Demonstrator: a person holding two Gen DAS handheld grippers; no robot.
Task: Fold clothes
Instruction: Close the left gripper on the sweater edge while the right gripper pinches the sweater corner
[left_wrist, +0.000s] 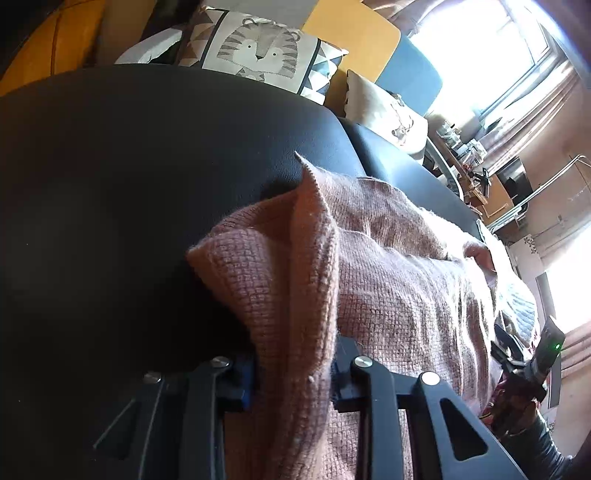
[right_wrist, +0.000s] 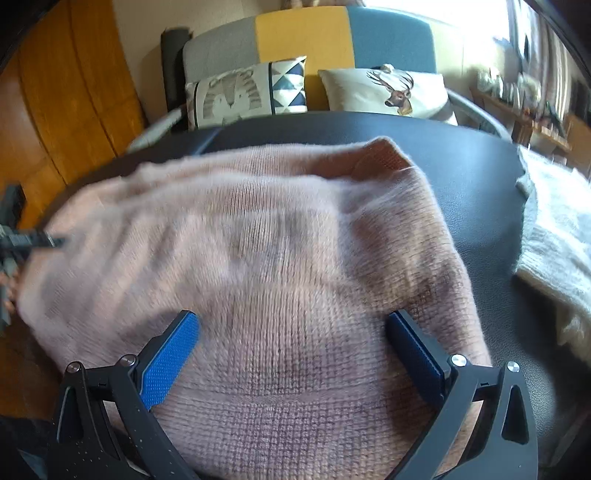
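A pink knit sweater lies bunched on a black padded table. My left gripper is shut on a raised fold at the sweater's left edge, and the knit fills the gap between its blue pads. In the right wrist view the sweater spreads across the table. My right gripper hovers open just over its near part, with blue pads wide apart and nothing pinched. The left gripper shows blurred at that view's left edge.
A pale fluffy garment lies on the table's right side. Behind the table stands a sofa with a tiger cushion and a deer cushion. A wooden wall is at the left, and shelves and a bright window at the right.
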